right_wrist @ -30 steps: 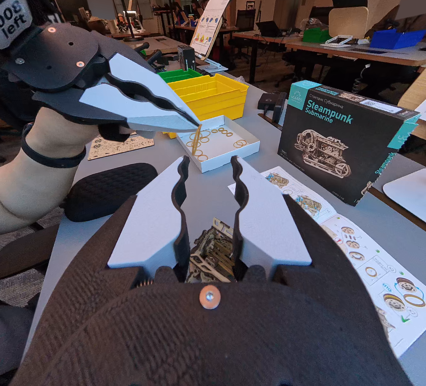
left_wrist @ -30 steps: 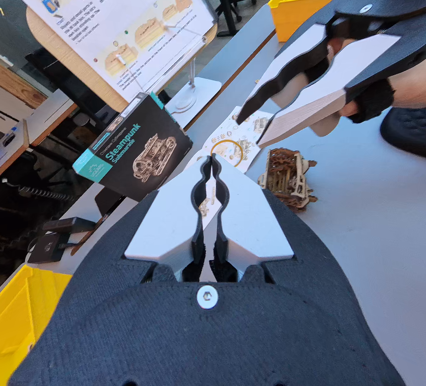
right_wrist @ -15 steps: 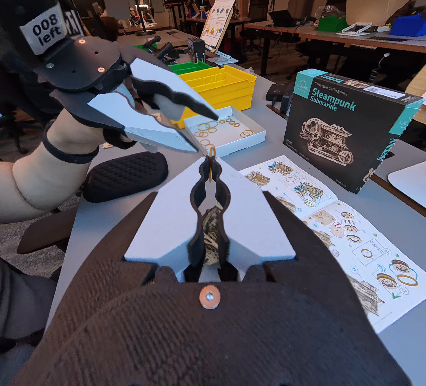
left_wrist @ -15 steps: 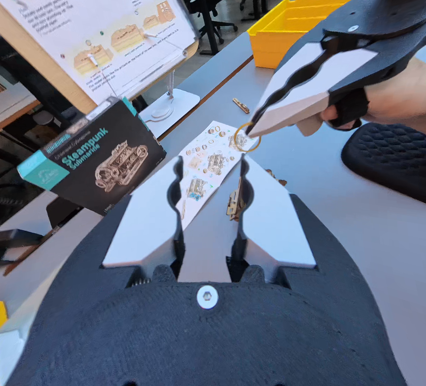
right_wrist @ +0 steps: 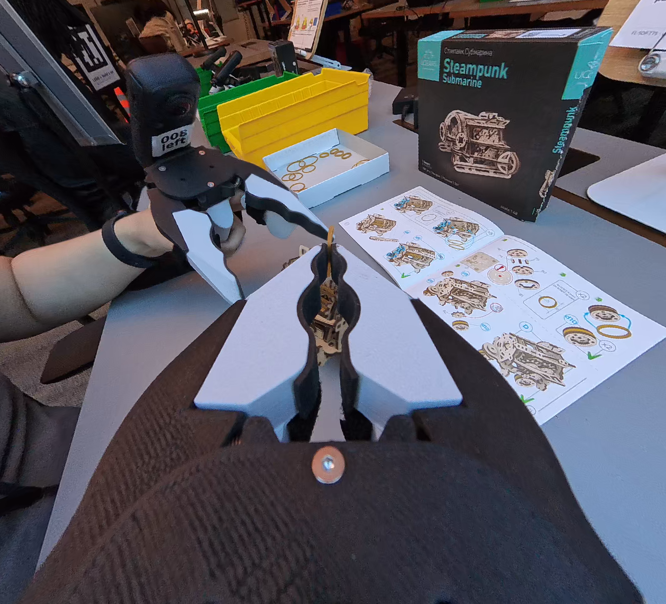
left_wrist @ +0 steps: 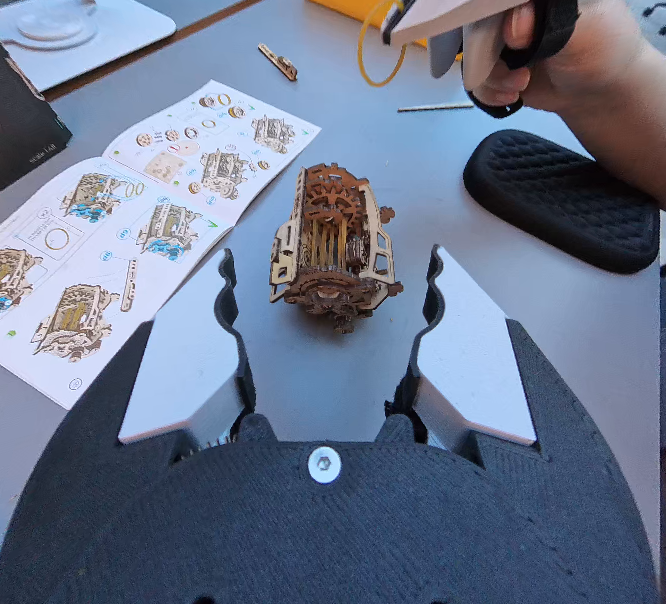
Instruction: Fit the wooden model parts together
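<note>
The wooden model (left_wrist: 324, 211), a small gear-filled frame, stands on the grey table. My left gripper (left_wrist: 331, 256) is open wide just above and in front of it, one finger to each side, touching nothing. My right gripper (right_wrist: 329, 249) is shut on a yellow rubber band (right_wrist: 329, 262) at its fingertips. In the left wrist view the right gripper (left_wrist: 387, 31) hangs at the upper right with the band (left_wrist: 360, 45) dangling as a loop above the table. In the right wrist view the left gripper (right_wrist: 277, 265) is just beyond my fingertips, and the model (right_wrist: 326, 330) shows only through the gap between my fingers.
An open instruction booklet (left_wrist: 144, 208) lies left of the model. A black kit box (right_wrist: 497, 118) stands behind it. A white tray (right_wrist: 374, 168) holds several bands, with yellow (right_wrist: 295, 110) and green bins behind. A black wrist pad (left_wrist: 562, 200), a wooden strip (left_wrist: 279, 62) and a thin stick (left_wrist: 432, 107) lie nearby. The left gripper's tips are roughly 10 cm from the right gripper's.
The band passed from my left gripper to my right, which shut on it. My left gripper opened wide and swung down over the model.
</note>
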A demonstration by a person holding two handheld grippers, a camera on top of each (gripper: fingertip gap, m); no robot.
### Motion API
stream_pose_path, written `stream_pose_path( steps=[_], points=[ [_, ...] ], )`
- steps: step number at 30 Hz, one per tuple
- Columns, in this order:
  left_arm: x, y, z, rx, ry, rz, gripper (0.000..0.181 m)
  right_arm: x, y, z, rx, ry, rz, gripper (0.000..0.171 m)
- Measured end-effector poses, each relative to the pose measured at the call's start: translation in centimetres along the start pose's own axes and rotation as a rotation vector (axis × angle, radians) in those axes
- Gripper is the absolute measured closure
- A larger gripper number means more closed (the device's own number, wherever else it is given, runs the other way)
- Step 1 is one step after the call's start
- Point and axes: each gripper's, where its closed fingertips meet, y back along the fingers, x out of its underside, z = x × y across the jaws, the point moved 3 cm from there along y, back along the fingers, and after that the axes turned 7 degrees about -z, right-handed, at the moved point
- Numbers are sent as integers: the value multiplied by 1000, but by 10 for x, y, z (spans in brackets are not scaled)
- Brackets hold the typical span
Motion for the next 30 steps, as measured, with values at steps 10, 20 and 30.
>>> stream_pose_path(
  steps=[10,20,30],
  points=[
    [20,0,-8,99,42,53,102,6,2,-11,45,6,48,171],
    [22,2,-23,110,120,19,111,6,4,-12,65,7,61,171],
    [31,6,-28,77,116,32,118,8,5,-14,76,18,74,171]
  ],
)
